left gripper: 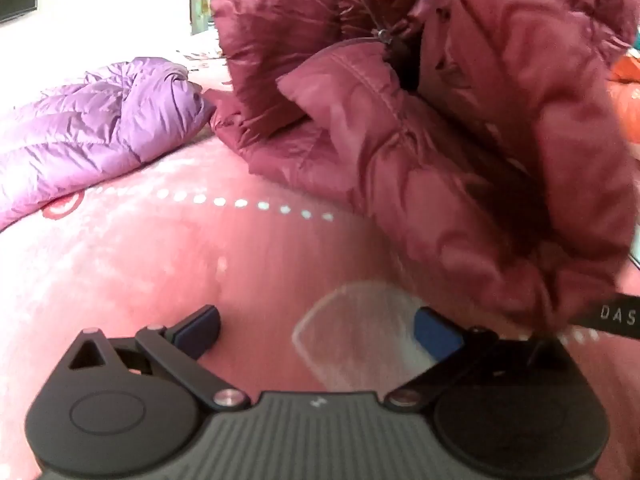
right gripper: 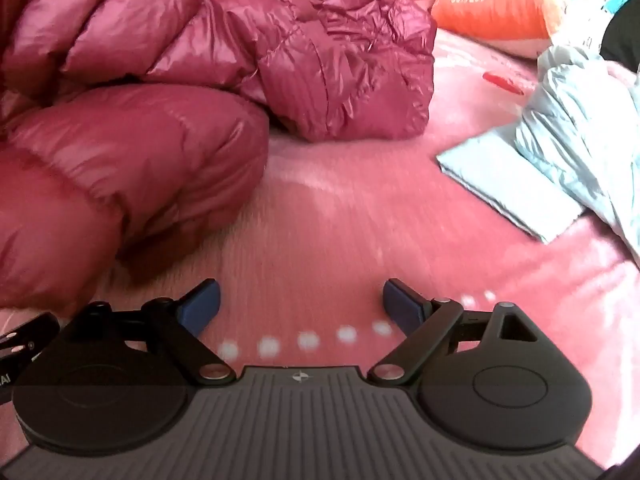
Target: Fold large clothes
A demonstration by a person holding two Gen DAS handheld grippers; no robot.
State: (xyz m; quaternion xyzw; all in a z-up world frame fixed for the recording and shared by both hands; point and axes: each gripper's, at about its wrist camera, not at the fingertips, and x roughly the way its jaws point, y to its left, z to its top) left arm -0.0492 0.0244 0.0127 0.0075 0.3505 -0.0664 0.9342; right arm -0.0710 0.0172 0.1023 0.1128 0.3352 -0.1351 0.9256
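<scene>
1. Maroon puffer jacket (left gripper: 440,120) is seen heaped on the pink bed (left gripper: 160,260), ahead-right of the left gripper (left gripper: 316,330).
2. Ahead-left of the right gripper (right gripper: 300,304) it lies, equally near; both pairs of fingers are held wide apart, empty.

**Two low wrist views, one bedspread**

Left wrist camera sits low over the pink blanket (left gripper: 160,264), looking forward past its fingers, maroon down jacket (left gripper: 460,120) close on the right. Right wrist camera hovers just as low, the same maroon down jacket (right gripper: 180,80) close on its left. Both views share jacket and blanket.
</scene>
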